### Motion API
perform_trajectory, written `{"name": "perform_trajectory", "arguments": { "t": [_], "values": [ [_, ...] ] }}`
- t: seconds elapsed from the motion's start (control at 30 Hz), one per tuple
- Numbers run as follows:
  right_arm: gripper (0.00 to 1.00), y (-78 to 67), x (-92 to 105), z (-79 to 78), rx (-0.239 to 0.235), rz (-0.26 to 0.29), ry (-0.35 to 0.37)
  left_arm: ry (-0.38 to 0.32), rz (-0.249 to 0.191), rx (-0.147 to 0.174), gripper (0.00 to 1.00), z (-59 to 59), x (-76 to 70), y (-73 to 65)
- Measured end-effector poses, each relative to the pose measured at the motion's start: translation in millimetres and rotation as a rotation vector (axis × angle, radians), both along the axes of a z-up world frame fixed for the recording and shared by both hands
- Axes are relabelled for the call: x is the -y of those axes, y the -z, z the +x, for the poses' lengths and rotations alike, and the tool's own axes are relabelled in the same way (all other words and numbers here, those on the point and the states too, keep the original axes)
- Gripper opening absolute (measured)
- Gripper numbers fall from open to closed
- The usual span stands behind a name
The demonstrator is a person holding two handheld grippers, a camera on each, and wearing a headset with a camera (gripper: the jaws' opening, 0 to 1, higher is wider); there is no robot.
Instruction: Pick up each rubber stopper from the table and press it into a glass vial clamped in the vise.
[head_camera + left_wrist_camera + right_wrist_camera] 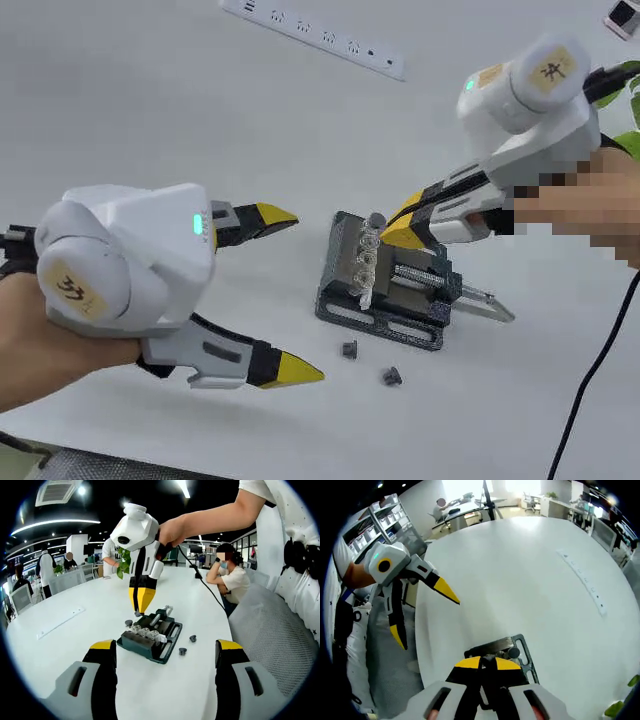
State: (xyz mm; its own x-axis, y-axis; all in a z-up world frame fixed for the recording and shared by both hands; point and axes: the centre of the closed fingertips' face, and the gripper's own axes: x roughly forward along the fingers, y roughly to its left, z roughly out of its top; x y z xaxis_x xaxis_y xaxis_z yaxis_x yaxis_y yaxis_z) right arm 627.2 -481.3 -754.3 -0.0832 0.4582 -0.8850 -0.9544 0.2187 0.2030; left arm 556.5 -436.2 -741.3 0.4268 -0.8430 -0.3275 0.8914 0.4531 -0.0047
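Note:
A dark vise (340,300) (170,635) (522,642) clamps a row of glass vials (367,262) (147,632). The far vial wears a grey rubber stopper (376,220) (129,623) (512,652). My right gripper (392,237) (138,611) (487,664) hangs over the vials beside it, shut on a small dark stopper that shows at its tips in the left gripper view. Two loose stoppers (348,349) (391,376) (192,638) (182,651) lie on the table near the vise. My left gripper (290,295) (165,647) (420,615) is open wide with nothing in it, left of the vise.
A white power strip (315,35) (582,582) lies at the table's far side. A black cable (590,380) trails along the right edge. A green plant (625,95) stands at the far right. People sit at the table beyond the vise in the left gripper view.

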Motion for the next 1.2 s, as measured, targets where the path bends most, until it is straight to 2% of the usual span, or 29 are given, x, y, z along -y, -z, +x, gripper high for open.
{"name": "perform_trajectory", "arguments": {
  "t": [0.27, 0.3, 0.37, 0.43, 0.47, 0.53, 0.57, 0.6, 0.7, 0.77, 0.83, 0.87, 0.93, 0.97, 1.0, 1.07, 1.1, 1.2],
  "values": [
    [0.03, -27.9, 0.3, -13.4, -0.103, 0.164, 0.118, 0.011, 0.08, 0.147, 0.61, 11.7, 1.2, -19.9],
    [0.03, -31.1, 0.4, -15.3, -0.114, 0.181, 0.128, 0.008, 0.087, 0.155, 0.58, 12.5, 1.2, -21.8],
    [0.03, -40.2, -0.4, -22.4, -0.13, 0.215, 0.146, 0.014, 0.119, 0.197, 0.52, 14.9, 1.9, -27.3],
    [0.03, -50.6, -1.4, -27.2, -0.151, 0.263, 0.168, 0.018, 0.159, 0.253, 0.44, 18.0, 2.4, -33.3],
    [0.03, -54.0, -1.2, -28.8, -0.155, 0.277, 0.172, 0.021, 0.165, 0.263, 0.42, 17.9, 3.6, -35.5],
    [0.03, -64.4, -1.3, -35.4, -0.167, 0.315, 0.165, 0.034, 0.174, 0.311, 0.37, 18.7, 7.2, -45.6],
    [0.03, -68.3, -0.9, -37.8, -0.168, 0.325, 0.163, 0.037, 0.189, 0.325, 0.34, 19.2, 7.4, -47.9],
    [0.03, -73.4, 0.2, -41.3, -0.173, 0.335, 0.162, 0.052, 0.216, 0.36, 0.31, 19.5, 8.8, -52.1],
    [0.03, -84.5, 1.4, -46.6, -0.171, 0.364, 0.158, 0.07, 0.223, 0.42, 0.28, 18.7, 14.9, -66.8],
    [0.03, -95.0, -0.2, -50.6, -0.186, 0.405, 0.17, 0.097, 0.239, 0.453, 0.24, 16.1, 19.4, -74.7],
    [0.03, -103.9, -0.1, -53.7, -0.189, 0.434, 0.176, 0.116, 0.253, 0.502, 0.18, 14.3, 24.4, -83.9],
    [0.03, -107.5, -0.4, -55.2, -0.192, 0.446, 0.179, 0.118, 0.257, 0.513, 0.17, 13.7, 25.8, -87.1],
    [0.03, -115.8, -1.0, -58.0, -0.205, 0.481, 0.187, 0.126, 0.249, 0.551, 0.16, 11.9, 30.3, -98.5],
    [0.03, -119.0, -1.3, -58.5, -0.208, 0.496, 0.191, 0.129, 0.249, 0.56, 0.15, 11.0, 31.6, -101.9],
    [0.03, -123.4, -1.2, -57.7, -0.215, 0.518, 0.199, 0.137, 0.256, 0.582, 0.14, 10.3, 34.0, -106.8],
    [0.03, -130.7, -2.8, -58.2, -0.229, 0.551, 0.21, 0.151, 0.258, 0.597, 0.12, 8.2, 37.7, -111.7],
    [0.03, -134.3, -2.7, -58.9, -0.235, 0.564, 0.214, 0.158, 0.271, 0.622, 0.12, 7.8, 39.6, -115.3],
    [0.03, -139.9, -2.7, -62.4, -0.239, 0.58, 0.217, 0.17, 0.27, 0.644, 0.12, 5.9, 43.4, -123.0]
  ]
}}
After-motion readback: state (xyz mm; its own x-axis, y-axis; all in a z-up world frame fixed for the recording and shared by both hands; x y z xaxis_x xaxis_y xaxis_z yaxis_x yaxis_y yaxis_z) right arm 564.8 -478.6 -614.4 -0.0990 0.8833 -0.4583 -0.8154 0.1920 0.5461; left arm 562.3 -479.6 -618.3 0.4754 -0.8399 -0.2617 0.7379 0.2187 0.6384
